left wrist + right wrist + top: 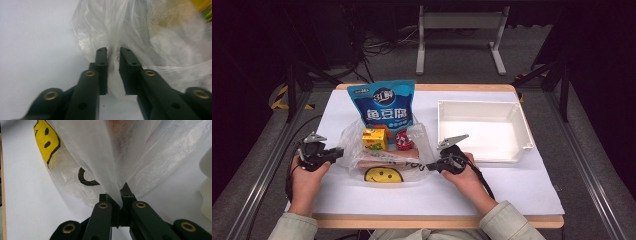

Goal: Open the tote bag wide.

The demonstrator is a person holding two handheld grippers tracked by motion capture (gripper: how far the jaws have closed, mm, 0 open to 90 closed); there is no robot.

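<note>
Your left gripper [337, 152] sits at the plastic bag's [384, 150] left edge, jaws slightly parted with the film bunched between them but not yet pinched. The bag lies on the bench [512, 190] between your two grippers. Your right gripper [430, 166] is clenched on the bag's right edge, the white bin [527, 131] just beyond it.

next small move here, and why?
Probably close the left hand-held gripper on the bag. Its jaws straddle a fold of plastic with a gap left, while the right hand-held gripper is already pinched shut on the opposite edge. With both sides held, the bag could be lifted toward the bin.
</note>
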